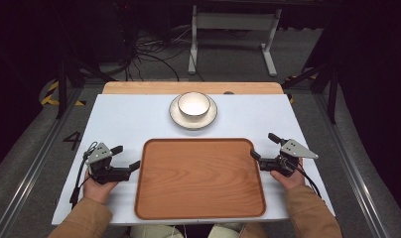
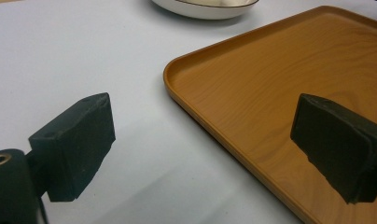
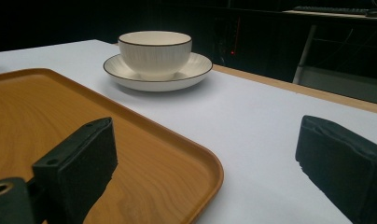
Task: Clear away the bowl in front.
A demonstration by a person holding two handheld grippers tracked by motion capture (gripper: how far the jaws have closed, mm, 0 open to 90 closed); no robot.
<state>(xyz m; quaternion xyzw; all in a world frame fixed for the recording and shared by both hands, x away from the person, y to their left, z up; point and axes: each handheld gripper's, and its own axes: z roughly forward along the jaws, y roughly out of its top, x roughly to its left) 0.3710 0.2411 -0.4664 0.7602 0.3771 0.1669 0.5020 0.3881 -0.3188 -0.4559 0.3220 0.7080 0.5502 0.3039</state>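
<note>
A: Since the wooden tray [image 1: 200, 178] sits bare on the near half of the white tabletop [image 1: 124, 124], nothing has been loaded or lifted yet, I'd say.

B: Agreed. Tray lies flat, long side toward the person. Left hand-held gripper [image 1: 127, 157] just beside its left rim, jaws apart; in the left gripper view the tray's [image 2: 280, 93] rim runs between the two pads, one pad over the tabletop, one over the wood, neither touching that I can tell.

A: Right hand-held gripper [image 1: 264, 147]?

B: Same on the other side. Jaws spread wide, straddling the tray's [image 3: 60, 116] far right corner in the right gripper view. Nothing clamped.

A: And beyond the tray?

B: White bowl [image 1: 194, 104] with a dark rim line, standing upright on a matching saucer [image 1: 174, 115], off the tray's far edge, apart from it. Bowl looks empty from above.

A: So, progress?

B: Early. Both grippers posed at the tray's sides, grip not yet made. My guess: closing on the rims comes first.
</note>
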